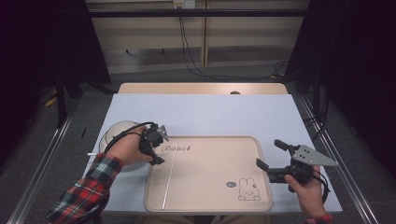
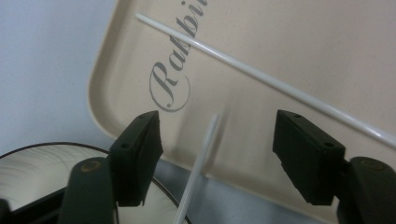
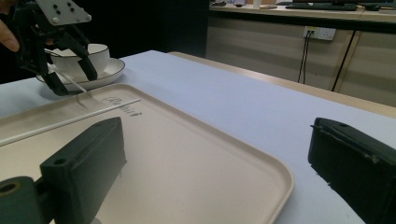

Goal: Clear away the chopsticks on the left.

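Our right gripper (image 1: 270, 153) sits off the tray's (image 1: 261, 196) right edge, jaws spread, holding nothing, well apart from the work.

The left gripper (image 1: 161, 146) is at the tray's far-left corner, jaws spread too, nothing pinched yet. A second white stick (image 2: 198, 165) runs up between those jaws, roughly centred in the gap, touching neither pad as far as we can tell. Its long axis goes from the bowl (image 1: 116, 133) on its plate (image 3: 100, 74), off the tray's left edge, over the rim to a tip just inside that corner. So the jaws already straddle it across its length; closing is likely the only thing left, and the left hand is clearly the nearer one.

The first white stick (image 1: 170, 172) already lies flat in the tray, running near edge to far edge along the left side.

The left gripper view gives the straddle. The right gripper view gives the tilt: the stick slopes down from the bowl toward the tray. The high view hides most of it under the hand.
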Demonstrator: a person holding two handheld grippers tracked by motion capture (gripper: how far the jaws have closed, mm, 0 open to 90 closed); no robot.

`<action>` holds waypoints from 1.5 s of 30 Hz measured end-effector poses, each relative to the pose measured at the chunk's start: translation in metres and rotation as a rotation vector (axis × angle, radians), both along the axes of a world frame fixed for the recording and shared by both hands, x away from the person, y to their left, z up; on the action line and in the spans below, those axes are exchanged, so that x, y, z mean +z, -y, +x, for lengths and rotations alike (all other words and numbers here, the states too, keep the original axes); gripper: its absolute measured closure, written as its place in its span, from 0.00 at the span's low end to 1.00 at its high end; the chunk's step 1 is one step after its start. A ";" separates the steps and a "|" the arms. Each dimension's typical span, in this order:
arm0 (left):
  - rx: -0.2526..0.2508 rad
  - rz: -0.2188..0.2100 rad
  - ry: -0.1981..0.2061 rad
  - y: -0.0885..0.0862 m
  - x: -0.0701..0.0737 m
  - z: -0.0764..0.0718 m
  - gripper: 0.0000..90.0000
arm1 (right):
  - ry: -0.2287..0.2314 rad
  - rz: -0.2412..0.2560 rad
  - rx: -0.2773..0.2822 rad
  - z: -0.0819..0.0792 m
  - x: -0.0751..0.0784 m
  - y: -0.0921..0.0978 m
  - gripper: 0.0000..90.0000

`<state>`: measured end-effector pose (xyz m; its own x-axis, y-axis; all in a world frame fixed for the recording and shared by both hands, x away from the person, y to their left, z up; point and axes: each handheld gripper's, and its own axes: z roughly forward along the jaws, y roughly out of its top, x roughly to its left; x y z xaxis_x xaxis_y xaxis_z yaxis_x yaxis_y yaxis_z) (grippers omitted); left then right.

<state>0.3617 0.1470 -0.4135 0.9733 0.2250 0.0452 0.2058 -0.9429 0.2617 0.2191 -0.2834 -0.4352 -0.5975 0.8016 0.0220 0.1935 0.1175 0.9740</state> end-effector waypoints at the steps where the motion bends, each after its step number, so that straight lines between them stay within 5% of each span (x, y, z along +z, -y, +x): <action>1: -0.011 0.003 -0.006 0.000 0.000 0.000 0.41 | 0.001 0.000 0.000 0.000 0.000 0.000 0.04; 10: -0.045 0.049 0.024 -0.004 -0.003 0.000 0.62 | 0.000 -0.001 -0.001 0.000 0.000 -0.001 0.04; 38: -0.078 0.109 0.041 -0.009 -0.013 0.003 0.91 | 0.002 -0.001 0.001 0.000 0.000 -0.001 0.04; 43: -0.050 0.041 0.037 -0.006 -0.010 0.002 0.96 | 0.002 -0.003 0.000 0.000 0.000 0.000 0.04; 45: -0.055 0.048 0.079 -0.003 -0.006 0.001 0.97 | 0.000 0.001 0.003 0.000 -0.001 0.000 0.04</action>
